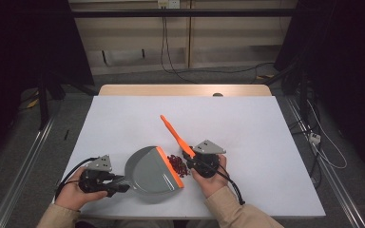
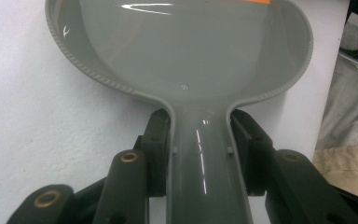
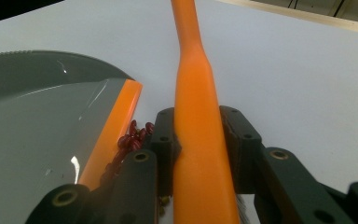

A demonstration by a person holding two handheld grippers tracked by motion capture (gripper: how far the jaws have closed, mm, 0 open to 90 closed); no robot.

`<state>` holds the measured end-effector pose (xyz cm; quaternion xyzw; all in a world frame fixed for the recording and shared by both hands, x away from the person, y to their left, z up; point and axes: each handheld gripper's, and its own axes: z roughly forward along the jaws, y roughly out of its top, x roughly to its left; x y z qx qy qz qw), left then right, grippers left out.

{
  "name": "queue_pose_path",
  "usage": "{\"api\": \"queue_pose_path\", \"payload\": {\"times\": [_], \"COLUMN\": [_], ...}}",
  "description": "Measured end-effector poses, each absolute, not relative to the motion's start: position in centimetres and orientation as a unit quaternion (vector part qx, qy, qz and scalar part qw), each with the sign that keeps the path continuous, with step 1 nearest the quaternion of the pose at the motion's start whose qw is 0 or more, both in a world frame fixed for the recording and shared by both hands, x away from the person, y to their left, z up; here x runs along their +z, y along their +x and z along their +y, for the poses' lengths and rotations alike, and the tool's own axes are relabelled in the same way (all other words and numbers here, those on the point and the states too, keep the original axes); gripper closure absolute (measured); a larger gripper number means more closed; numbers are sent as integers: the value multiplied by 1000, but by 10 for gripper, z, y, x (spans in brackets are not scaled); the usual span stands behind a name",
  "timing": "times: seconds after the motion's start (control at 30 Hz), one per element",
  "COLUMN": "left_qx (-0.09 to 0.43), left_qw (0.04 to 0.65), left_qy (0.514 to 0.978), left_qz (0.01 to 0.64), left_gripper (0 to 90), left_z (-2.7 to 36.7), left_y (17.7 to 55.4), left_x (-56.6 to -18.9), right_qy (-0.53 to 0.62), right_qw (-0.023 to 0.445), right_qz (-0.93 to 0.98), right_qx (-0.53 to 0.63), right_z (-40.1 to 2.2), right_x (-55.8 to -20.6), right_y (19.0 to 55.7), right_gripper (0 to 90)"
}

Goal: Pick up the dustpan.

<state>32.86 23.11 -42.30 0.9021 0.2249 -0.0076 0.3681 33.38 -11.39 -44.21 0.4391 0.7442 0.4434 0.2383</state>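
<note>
Dustpan and brush meet over red scraps on a white tabletop (image 1: 123,118).

The left hand-held gripper (image 1: 119,183) is clamped on the grey dustpan (image 1: 149,173) handle; the right hand-held gripper (image 1: 195,159) is clamped on the orange brush (image 1: 173,133) handle. A small pile of red bits (image 1: 178,164) lies just beside the dustpan's orange lip, near the tabletop's front edge.

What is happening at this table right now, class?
A person is sweeping up with a claw in each hand. The left claw is clamped on the handle of a grey dustpan, whose orange lip rests on the white table. The right claw grips an orange brush by its handle. A small pile of dark red bits lies just outside the lip, not yet in the pan.
</note>
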Motion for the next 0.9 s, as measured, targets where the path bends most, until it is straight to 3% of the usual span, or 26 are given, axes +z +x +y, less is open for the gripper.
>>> {"api": "queue_pose_path", "payload": {"times": [0.9], "left_qx": [-12], "left_qw": [369], "left_qy": [901], "left_qz": [227], "left_gripper": [626], "left_z": [230], "left_y": [330], "left_x": [-424], "right_qy": [443], "right_qw": [232], "right_qz": [740], "right_qx": [451], "right_z": [-107], "right_x": [-443], "right_y": [329], "right_gripper": [691]}}
